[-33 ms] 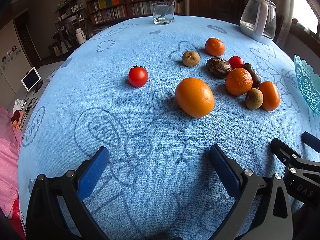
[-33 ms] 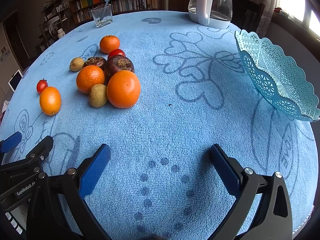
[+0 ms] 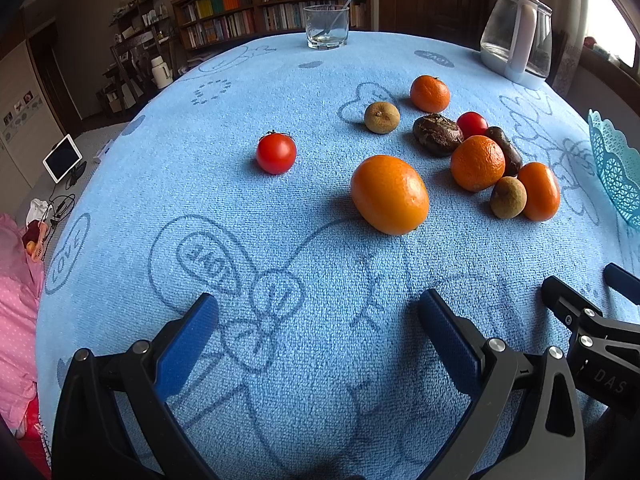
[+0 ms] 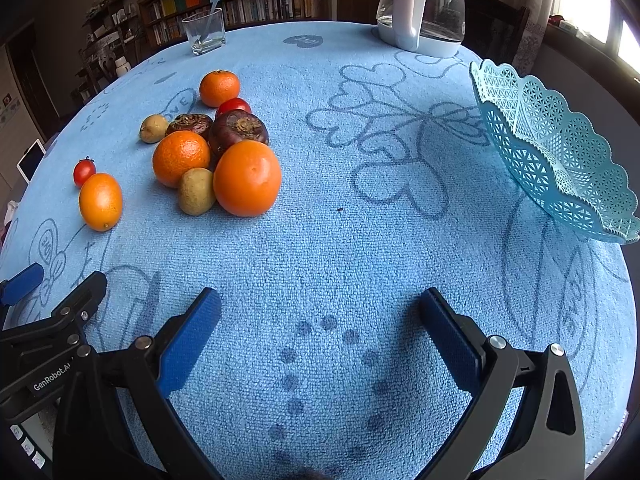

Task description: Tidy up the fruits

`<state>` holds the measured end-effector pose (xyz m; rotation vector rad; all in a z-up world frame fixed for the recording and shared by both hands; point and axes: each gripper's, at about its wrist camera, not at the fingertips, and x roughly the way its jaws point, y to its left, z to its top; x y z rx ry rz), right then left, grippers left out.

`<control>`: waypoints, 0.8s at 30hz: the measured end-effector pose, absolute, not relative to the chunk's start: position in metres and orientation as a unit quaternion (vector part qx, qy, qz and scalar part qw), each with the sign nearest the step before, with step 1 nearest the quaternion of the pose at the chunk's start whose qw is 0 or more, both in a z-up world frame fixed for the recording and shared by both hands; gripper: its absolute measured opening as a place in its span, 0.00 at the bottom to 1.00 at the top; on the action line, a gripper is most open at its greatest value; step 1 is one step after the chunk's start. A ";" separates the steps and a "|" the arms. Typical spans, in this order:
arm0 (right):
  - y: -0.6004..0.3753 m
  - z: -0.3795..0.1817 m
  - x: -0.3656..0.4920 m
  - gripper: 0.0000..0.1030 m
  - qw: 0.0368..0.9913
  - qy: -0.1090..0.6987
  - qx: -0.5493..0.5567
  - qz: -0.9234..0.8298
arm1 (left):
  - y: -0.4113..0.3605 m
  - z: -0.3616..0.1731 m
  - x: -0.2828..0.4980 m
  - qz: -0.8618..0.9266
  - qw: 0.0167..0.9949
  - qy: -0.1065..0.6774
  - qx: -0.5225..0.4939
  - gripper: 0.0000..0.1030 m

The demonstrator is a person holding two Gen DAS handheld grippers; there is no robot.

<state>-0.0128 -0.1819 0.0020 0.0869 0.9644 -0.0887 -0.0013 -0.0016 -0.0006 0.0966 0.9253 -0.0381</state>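
Ahead of left tongs [image 3: 318, 322]: orange [image 3: 389, 195], apart | right tongs [image 4: 320, 316]: fruits ahead-left | both tongs spread, empty

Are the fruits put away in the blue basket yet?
Not yet. The blue basket shows no fruit inside. The left gripper and right gripper are both open, holding nothing. All the fruit is left on the tablecloth, like the big orange and tomato.

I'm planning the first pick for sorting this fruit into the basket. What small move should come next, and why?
Probably ease the left gripper forward toward the big orange. Its jaws are open and empty, and that orange lies nearest, apart from the cluster, so nothing should be nudged. The right gripper is also open, nearer the teal basket, which looks empty.
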 end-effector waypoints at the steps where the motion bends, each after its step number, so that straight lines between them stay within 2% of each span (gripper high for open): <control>1: -0.182 0.002 -0.013 0.98 0.884 0.464 0.042 -0.042 | -0.001 -0.001 -0.001 -0.019 0.894 0.446 0.046 0.95; 24: -0.186 0.006 -0.016 0.98 0.887 0.459 0.048 -0.019 | 0.001 0.002 -0.003 -0.024 0.896 0.442 0.042 0.95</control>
